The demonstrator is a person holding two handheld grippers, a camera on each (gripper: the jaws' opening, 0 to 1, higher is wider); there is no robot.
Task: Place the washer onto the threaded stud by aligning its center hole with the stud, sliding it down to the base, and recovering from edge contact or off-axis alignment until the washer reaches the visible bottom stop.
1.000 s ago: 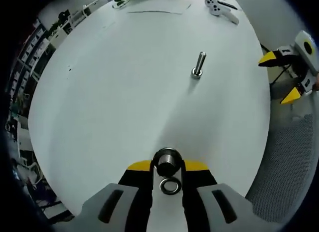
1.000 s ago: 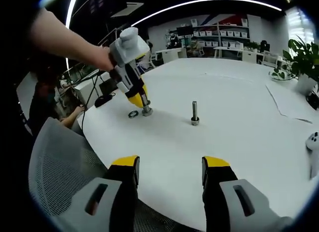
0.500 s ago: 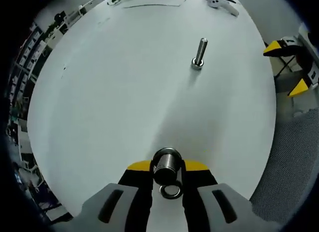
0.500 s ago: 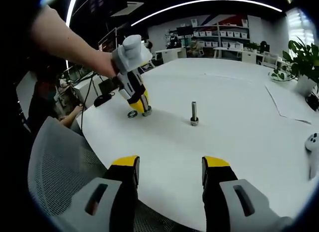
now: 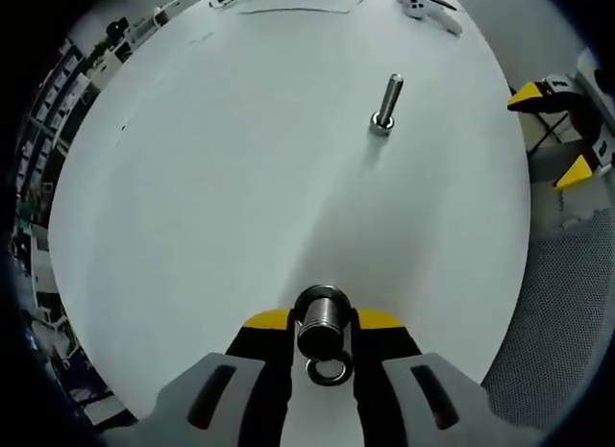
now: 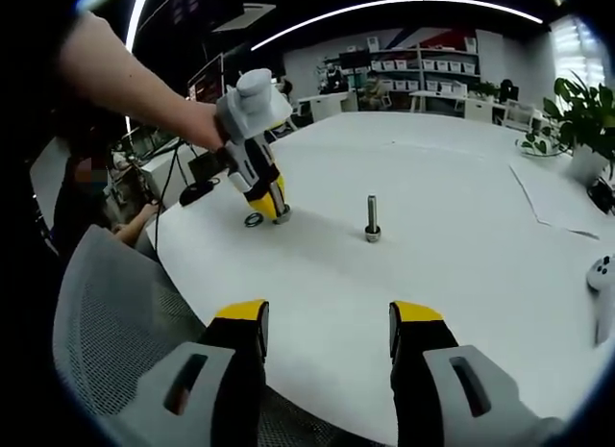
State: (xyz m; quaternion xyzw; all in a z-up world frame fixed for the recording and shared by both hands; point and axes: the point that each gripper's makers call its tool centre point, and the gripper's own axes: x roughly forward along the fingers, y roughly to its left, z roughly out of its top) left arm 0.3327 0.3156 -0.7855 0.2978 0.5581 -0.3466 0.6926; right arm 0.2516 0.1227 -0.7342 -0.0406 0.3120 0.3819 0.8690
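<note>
Where its yellow-tipped jaws meet, left gripper (image 5: 322, 324): clenched on a short metal cylinder (image 5: 321, 312) that stands between the tips, seen end-on in the left gripper view.
Washer (image 5: 327, 371): flat on the white table (image 5: 211, 178), between the left jaws just behind the cylinder; in the right gripper view it lies on the table just beside the left gripper's tip, on the side away from the stud.
Threaded stud (image 5: 386, 103): upright on its base, well apart from the washer, farther out on the table.
Right gripper (image 6: 328, 324): released, jaws spread wide over the near table edge, holding nothing.
Mesh chair back (image 6: 115, 312): just off the table edge.
Potted plant (image 6: 583, 120): far side of the table.
Paper sheet (image 6: 557, 202): flat near the plant.
</note>
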